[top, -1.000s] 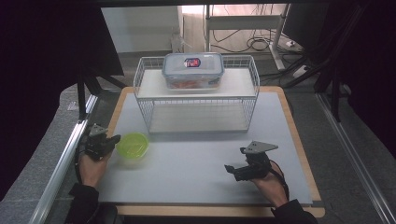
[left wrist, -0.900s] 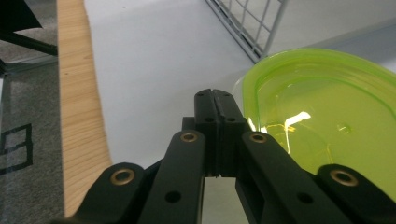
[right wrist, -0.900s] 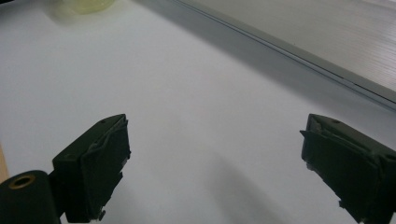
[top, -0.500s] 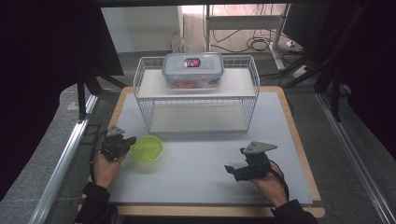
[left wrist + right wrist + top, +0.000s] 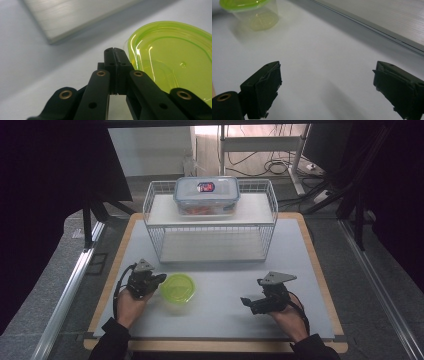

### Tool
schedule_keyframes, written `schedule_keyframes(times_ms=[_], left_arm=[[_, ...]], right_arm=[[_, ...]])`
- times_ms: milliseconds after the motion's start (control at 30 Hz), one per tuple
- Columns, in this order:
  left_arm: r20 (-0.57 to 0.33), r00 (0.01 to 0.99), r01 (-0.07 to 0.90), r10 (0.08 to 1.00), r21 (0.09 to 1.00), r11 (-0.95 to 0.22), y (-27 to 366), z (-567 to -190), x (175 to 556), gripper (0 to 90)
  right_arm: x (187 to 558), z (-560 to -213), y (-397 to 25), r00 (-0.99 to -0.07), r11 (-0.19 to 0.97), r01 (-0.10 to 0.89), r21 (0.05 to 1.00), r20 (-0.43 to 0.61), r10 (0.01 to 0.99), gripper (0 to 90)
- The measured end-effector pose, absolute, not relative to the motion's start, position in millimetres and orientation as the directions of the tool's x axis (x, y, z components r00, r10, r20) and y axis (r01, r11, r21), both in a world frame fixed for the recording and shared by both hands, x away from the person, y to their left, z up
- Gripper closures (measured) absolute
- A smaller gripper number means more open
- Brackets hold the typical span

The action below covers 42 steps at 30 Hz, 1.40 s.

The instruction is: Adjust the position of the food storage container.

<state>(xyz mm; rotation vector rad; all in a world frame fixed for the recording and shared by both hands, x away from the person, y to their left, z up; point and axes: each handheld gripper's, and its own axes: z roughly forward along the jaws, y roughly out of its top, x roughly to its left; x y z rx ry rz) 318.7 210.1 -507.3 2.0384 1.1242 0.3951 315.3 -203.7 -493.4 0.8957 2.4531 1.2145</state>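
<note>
My left gripper (image 5: 159,279) sits low at the near left of the table (image 5: 300,270), jaws pressed together, tips touching the green-lidded tub (image 5: 177,288). My right gripper (image 5: 248,303) rests near right, jaws spread wide, pointing left toward it.

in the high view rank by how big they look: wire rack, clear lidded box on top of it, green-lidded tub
1. wire rack, by far the largest.
2. clear lidded box, on the rack's top shelf.
3. green-lidded tub, smallest, though it sits nearer the camera than the box, beside the left gripper.
</note>
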Motion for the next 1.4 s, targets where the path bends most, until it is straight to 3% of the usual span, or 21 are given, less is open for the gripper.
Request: schedule_keyframes(times_ms=[600, 1400], left_arm=[[-0.201, 0.571, 0.628, 0.796, 0.731, -0.267, 217.7, -510.4, 292.5, 89.8], [-0.209, 0.655, 0.654, 0.727, 0.639, -0.405, 194.1, -527.1, 266.1, 89.7]], right_arm=[[315.2, -492.6, -205.1, -0.775, 0.461, 0.411, 0.786, 0.036, 0.630, 7.8], [315.3, -494.4, -203.9, -0.776, 0.467, 0.417, 0.780, 0.038, 0.630, 7.8]])
